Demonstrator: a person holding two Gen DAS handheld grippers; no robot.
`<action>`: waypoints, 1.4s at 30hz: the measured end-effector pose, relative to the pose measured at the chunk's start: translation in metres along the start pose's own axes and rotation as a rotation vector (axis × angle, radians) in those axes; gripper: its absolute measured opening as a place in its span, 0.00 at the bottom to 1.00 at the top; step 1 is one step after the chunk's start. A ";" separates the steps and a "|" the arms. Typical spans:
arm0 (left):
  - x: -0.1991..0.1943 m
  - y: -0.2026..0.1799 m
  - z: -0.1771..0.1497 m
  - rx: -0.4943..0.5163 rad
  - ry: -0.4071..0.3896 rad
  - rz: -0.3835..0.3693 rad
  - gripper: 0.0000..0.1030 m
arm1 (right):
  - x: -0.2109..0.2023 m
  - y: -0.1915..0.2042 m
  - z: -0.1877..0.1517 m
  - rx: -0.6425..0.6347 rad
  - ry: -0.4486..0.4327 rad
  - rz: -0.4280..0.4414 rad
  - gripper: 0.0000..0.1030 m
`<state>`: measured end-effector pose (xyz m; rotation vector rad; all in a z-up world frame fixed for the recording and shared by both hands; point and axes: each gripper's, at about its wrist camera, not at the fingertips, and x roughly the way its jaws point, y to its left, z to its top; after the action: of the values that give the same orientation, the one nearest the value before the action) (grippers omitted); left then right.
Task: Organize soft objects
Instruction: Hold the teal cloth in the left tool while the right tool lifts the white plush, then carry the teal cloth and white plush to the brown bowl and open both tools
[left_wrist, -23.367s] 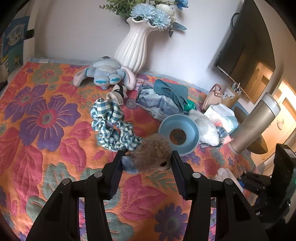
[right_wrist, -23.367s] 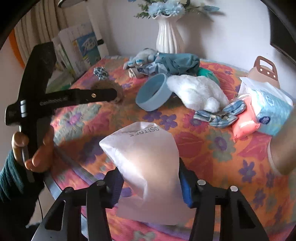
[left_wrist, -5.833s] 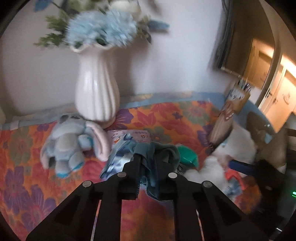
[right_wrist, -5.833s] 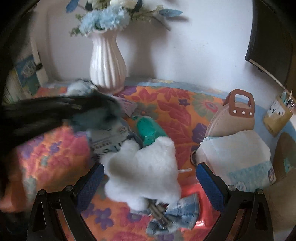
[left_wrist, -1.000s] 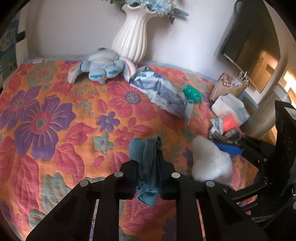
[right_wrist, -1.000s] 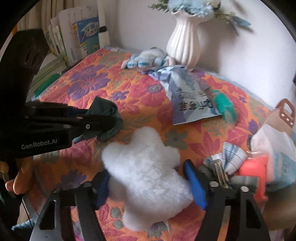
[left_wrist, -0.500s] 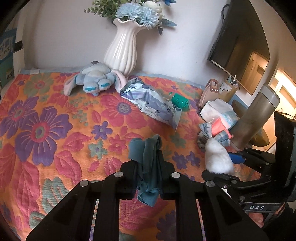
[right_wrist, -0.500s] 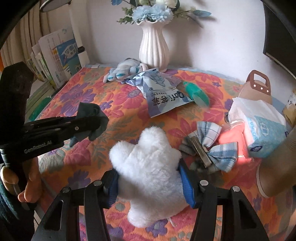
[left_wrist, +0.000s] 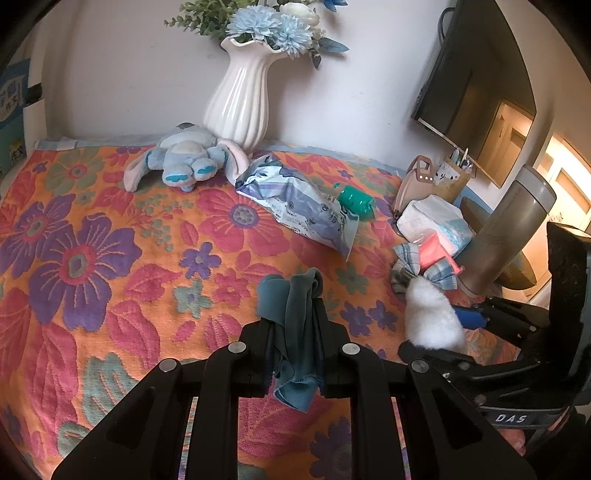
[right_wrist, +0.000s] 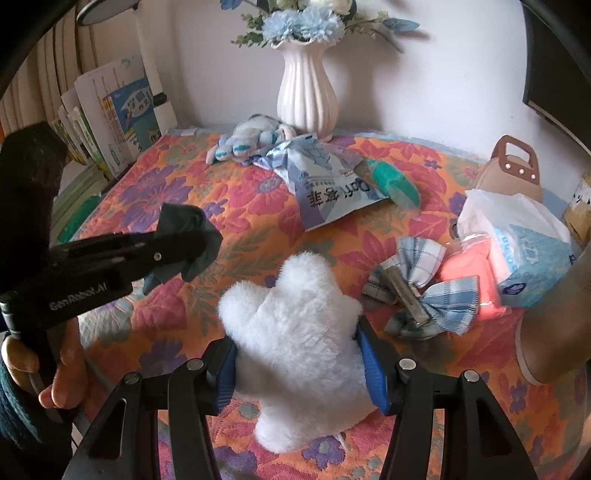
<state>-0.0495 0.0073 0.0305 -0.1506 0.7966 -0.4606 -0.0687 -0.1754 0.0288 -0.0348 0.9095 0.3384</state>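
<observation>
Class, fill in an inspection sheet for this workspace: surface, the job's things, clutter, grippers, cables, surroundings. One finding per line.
Surface: floral tablecloth covers the table.
Job's things: teal cloth and white plush are both held above the table; a blue plush bunny lies by the vase; a plaid bow lies near the tissues.
Clutter: snack bag, green roll, tissue pack.
Grippers: left gripper shut on teal cloth; right gripper shut on white plush.
Cables: one cord hangs behind the wall screen.
Surroundings: white vase with flowers, books at the left, small handbag.
</observation>
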 end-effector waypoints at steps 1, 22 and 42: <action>0.000 0.000 0.000 -0.002 0.001 0.001 0.14 | -0.002 -0.001 0.000 0.003 -0.002 -0.001 0.54; 0.012 0.015 0.000 -0.112 0.142 -0.008 0.88 | 0.002 -0.014 -0.016 0.050 0.067 0.040 0.65; -0.015 -0.032 0.001 -0.029 0.025 0.010 0.14 | -0.040 -0.006 -0.017 0.045 -0.032 -0.065 0.55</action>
<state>-0.0689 -0.0141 0.0503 -0.1677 0.8290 -0.4421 -0.1029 -0.1948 0.0490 -0.0177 0.8819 0.2571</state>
